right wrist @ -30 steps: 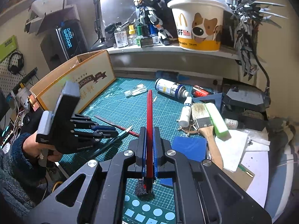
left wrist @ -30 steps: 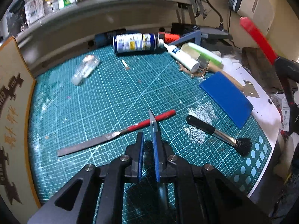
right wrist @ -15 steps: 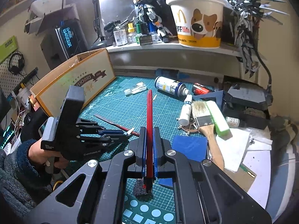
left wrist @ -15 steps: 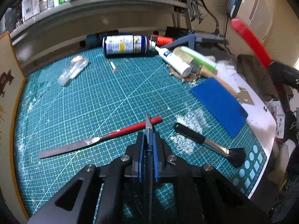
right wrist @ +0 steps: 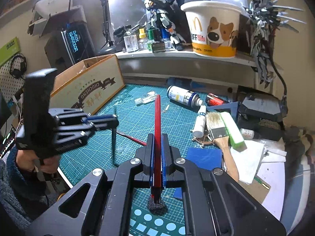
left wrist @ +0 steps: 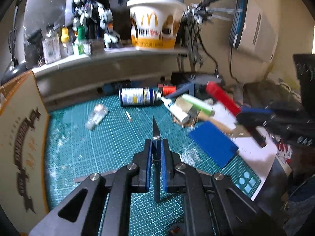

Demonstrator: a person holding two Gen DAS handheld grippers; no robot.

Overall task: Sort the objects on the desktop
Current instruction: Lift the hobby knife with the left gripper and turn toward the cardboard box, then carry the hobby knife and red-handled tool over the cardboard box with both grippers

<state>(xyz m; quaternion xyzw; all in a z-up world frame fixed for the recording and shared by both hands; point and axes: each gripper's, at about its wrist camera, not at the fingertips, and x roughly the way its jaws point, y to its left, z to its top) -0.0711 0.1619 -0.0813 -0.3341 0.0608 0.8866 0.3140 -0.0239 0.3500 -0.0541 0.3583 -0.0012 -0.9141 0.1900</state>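
My left gripper is shut on a dark-handled craft knife, whose blade points forward past the fingertips. It is held above the green cutting mat. In the right wrist view the left gripper hovers at the left with the knife hanging down from it, gripped by a person's hand. My right gripper is shut on a long red tool that sticks out forward. A red-handled file lies on the mat between the two grippers.
A cardboard box stands along the mat's left side. At the back right lie a spray can, a glue bottle, a flat paintbrush and a blue card. Dark brush bristles show under my right gripper. A cluttered shelf runs behind.
The left jaws closed on the craft knife, then lifted it off the mat and tilted upward, so the shelf came into view. The right gripper with the red tool stayed put.
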